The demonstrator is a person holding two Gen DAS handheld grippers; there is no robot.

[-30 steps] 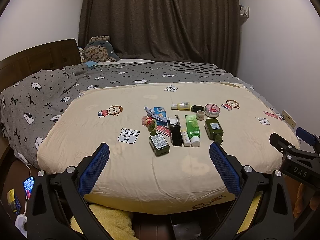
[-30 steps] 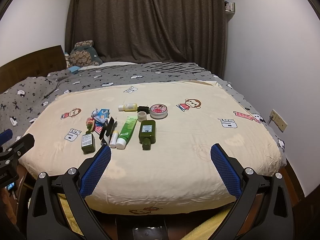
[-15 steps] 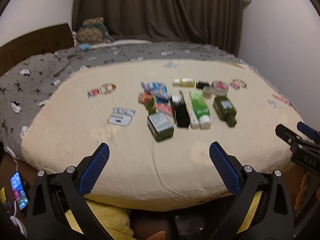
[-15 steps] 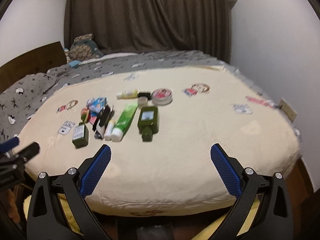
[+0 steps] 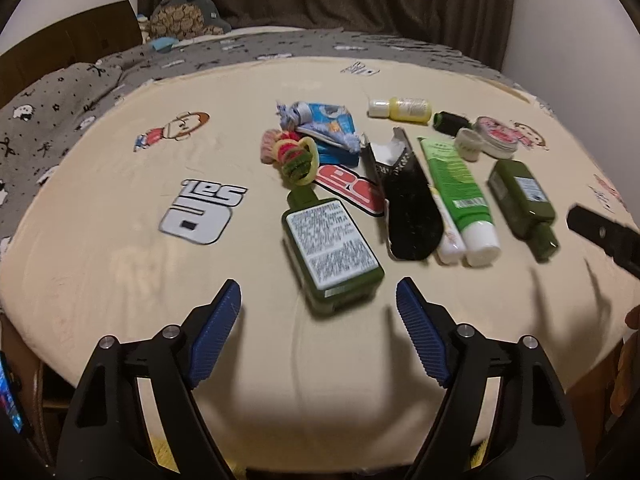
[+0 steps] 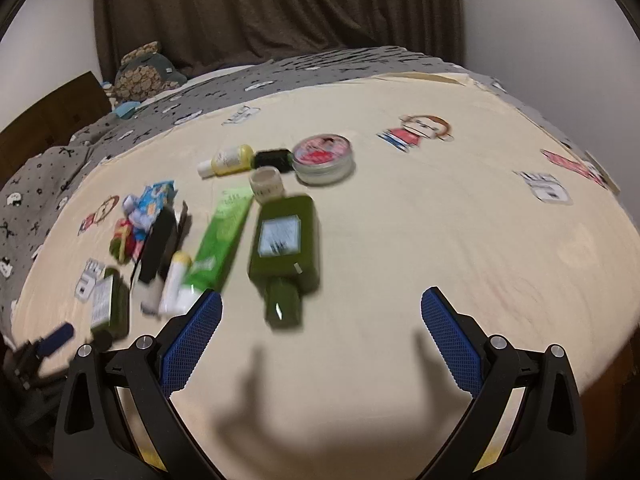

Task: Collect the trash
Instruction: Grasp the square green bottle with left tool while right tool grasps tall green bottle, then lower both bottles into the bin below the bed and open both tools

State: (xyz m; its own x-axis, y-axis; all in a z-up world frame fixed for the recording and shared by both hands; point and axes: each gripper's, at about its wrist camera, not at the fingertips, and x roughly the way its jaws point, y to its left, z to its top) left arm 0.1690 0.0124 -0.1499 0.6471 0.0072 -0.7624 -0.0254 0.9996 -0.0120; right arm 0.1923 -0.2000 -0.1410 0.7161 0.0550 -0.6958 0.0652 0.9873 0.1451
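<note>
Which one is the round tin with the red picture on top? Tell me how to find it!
Look at the cream blanket on the bed. At the far end of the clutter lies the round tin, beside a small black jar. Only its lid is pink-red.

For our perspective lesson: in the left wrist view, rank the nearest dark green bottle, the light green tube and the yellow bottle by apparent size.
1. Dark green bottle, though it lies nearest the camera.
2. Light green tube.
3. Yellow bottle, farthest away.
</note>
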